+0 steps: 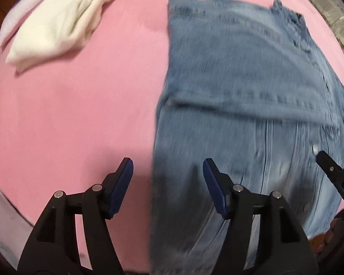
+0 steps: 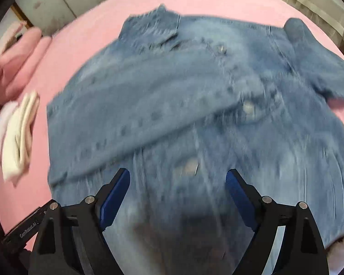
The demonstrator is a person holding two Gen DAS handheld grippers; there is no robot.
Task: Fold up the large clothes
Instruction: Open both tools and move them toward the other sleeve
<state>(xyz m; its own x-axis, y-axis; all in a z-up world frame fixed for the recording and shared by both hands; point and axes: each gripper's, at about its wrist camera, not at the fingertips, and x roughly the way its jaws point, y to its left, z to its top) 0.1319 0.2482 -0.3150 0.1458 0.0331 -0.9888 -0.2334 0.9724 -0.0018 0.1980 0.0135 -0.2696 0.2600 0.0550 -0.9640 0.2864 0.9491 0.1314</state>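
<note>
We log a motion-blurred denim jacket [image 2: 195, 105], lower edge cut off, one sleeve folded across; left tool [image 1: 167, 171] and right tool [image 2: 177, 183] wide, empty.

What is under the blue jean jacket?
The denim jacket lies on a pink sheet, which shows all around it. One sleeve is folded over its front. Anything beneath the jacket is covered.

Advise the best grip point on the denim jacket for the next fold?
Probably the denim jacket at its unfolded sleeve, coming in from the outer edge with the right gripper. The other sleeve already lies across the front, and this one sticks out onto the pink sheet.
</note>
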